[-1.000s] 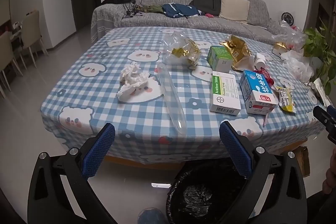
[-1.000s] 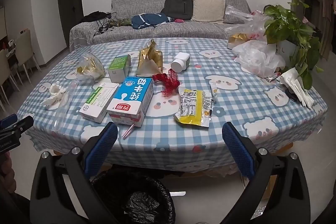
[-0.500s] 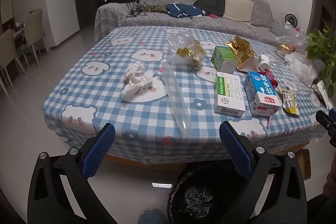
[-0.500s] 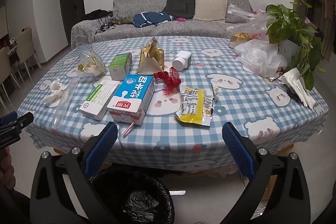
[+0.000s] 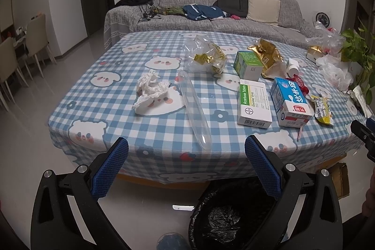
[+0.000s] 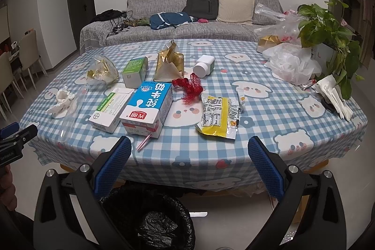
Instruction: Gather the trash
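Both grippers hang short of the near edge of the table (image 5: 77,95), above the floor, each spread wide with nothing between its blue pads. The left gripper (image 5: 186,151) faces the table's left half; the right gripper (image 6: 189,151) faces the middle, and each shows at the edge of the other's view. A bin (image 6: 150,219) lined with a black bag stands on the floor just under the near edge, below and between the two grippers. The trash lies spread over the blue checked cloth. A crumpled tissue (image 5: 151,91) sits toward the left, with a long clear plastic sleeve (image 5: 194,109) beside it, running toward the near edge. Behind the sleeve is a clear bag (image 5: 205,57) with gold wrappers inside. Right of the sleeve a white pill box (image 5: 254,103) lies flat, touching or almost touching a blue milk carton (image 6: 148,108) on its side, with a pink straw (image 6: 144,142) at the carton's near end. Behind those stand a green box (image 6: 134,72) and a gold foil pack (image 6: 170,65), and a white bottle (image 6: 204,66) lies tipped over. A red net (image 6: 188,86) lies just right of the carton, and a yellow wrapper (image 6: 219,116) is near the front edge. At the far right are white plastic bags (image 6: 290,62), a plant (image 6: 328,36) and some folded napkins (image 6: 335,95).
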{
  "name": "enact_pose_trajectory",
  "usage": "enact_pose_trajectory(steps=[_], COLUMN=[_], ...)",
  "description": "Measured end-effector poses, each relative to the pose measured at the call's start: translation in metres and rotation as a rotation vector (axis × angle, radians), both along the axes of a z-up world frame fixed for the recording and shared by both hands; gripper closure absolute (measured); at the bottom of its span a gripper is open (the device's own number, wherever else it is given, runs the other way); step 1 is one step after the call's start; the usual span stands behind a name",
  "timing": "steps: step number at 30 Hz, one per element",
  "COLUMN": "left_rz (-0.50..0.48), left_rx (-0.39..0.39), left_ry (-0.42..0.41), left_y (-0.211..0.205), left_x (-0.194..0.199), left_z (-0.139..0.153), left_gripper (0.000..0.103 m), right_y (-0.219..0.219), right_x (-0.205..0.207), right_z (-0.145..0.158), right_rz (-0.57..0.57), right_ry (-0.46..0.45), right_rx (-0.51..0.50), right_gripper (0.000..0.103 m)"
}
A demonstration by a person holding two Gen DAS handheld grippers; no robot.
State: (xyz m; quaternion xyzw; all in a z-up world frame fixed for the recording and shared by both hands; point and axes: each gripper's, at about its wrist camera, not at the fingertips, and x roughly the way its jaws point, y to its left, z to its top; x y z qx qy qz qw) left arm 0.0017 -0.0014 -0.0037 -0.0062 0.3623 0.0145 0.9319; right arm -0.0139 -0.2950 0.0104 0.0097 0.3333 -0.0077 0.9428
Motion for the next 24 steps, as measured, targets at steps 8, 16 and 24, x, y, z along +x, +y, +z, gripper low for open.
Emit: enact_pose_trajectory(steps=[8, 16, 24], left_rz=[0.002, 0.003, 0.003], left_rx=[-0.004, -0.003, -0.004], left_ry=[-0.005, -0.006, -0.006], left_y=[0.0001, 0.0002, 0.0001], left_x=[0.0005, 0.0003, 0.0007], left_z=[0.0007, 0.0009, 0.0010], left_gripper=[0.006, 0.006, 0.006], right_y=[-0.0003, -0.0017, -0.0017], right_x=[0.0008, 0.0036, 0.0044], right_z=[-0.0003, -0.0029, -0.0038], right_rz=[-0.001, -0.001, -0.003], right_ry=[0.001, 0.006, 0.007], right_rx=[-0.002, -0.005, -0.006], right_gripper=[0.007, 0.007, 0.007])
